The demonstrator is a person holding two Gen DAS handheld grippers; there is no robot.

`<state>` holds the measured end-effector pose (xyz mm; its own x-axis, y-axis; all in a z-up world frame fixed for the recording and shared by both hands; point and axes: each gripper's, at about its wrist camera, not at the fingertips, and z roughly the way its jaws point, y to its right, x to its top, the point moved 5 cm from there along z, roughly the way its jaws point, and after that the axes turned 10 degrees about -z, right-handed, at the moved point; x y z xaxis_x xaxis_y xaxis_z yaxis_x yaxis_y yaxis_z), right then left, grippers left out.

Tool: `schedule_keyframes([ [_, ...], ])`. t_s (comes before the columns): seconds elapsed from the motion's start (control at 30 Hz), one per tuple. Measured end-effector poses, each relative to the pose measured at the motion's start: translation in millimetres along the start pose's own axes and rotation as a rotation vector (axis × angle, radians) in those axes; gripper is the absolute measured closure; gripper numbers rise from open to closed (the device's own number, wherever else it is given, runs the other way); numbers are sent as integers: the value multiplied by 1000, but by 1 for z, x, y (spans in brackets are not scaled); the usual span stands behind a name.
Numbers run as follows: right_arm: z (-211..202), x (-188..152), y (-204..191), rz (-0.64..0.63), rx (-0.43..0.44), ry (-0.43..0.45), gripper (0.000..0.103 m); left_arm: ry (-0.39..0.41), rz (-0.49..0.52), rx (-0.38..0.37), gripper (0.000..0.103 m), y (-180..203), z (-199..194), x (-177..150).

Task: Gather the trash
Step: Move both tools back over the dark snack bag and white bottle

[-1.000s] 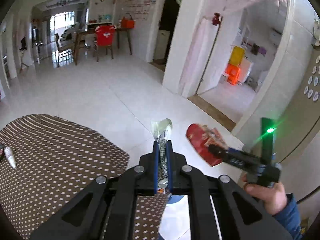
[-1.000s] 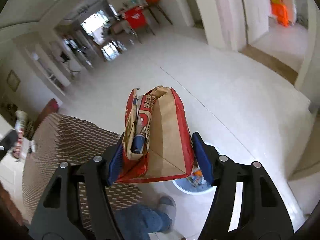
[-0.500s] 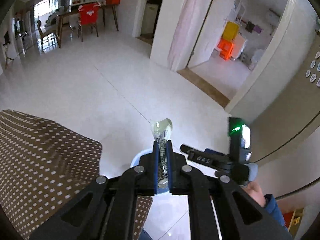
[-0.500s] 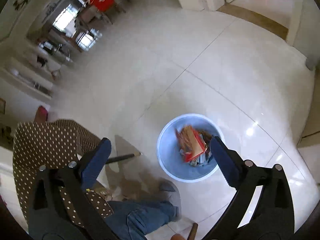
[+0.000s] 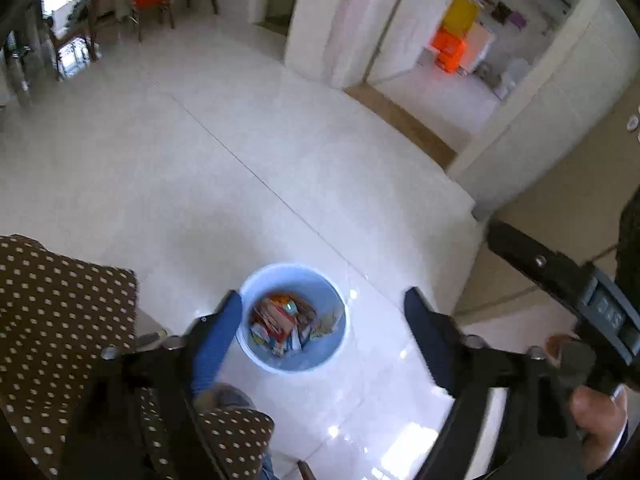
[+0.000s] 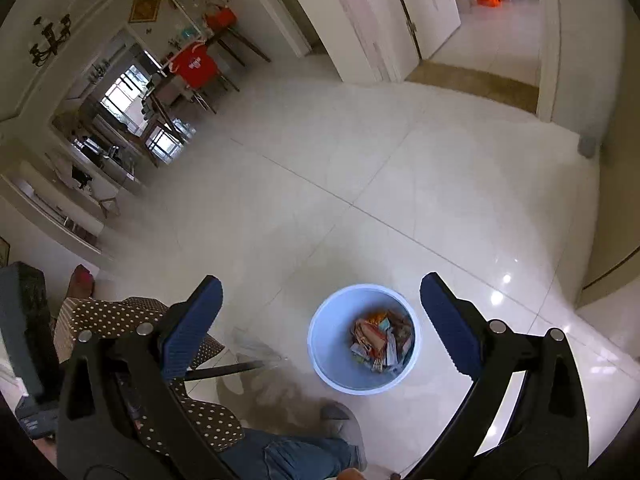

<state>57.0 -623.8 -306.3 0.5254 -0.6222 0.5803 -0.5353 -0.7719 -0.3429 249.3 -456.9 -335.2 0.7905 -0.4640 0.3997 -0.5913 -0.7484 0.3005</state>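
Note:
A light blue bin (image 5: 294, 318) stands on the white tile floor, part full of crumpled wrappers (image 5: 284, 326). It also shows in the right wrist view (image 6: 362, 338) with the trash (image 6: 382, 342) inside. My left gripper (image 5: 324, 320) is open and empty, high above the bin. My right gripper (image 6: 320, 316) is open and empty, above the bin's left side. The right gripper's body shows at the right edge of the left wrist view (image 5: 568, 292).
A table with a brown polka-dot cloth (image 5: 52, 320) is at the left, close to the bin; it also shows in the right wrist view (image 6: 100, 312). The person's jeans and shoe (image 6: 340, 424) are just in front of the bin. Doorways and a dining area lie far behind.
My left gripper has opened and the clear wrapper it held is gone from its jaws. It now tilts down over the bin. The right gripper stays open after dropping the red bag.

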Motion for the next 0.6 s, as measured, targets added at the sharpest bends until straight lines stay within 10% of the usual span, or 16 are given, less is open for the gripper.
schedule_keyframes([
  [0.6,-27,10,-113,-171,76,48,6,255,-71,52,14,-47,-134,-10],
])
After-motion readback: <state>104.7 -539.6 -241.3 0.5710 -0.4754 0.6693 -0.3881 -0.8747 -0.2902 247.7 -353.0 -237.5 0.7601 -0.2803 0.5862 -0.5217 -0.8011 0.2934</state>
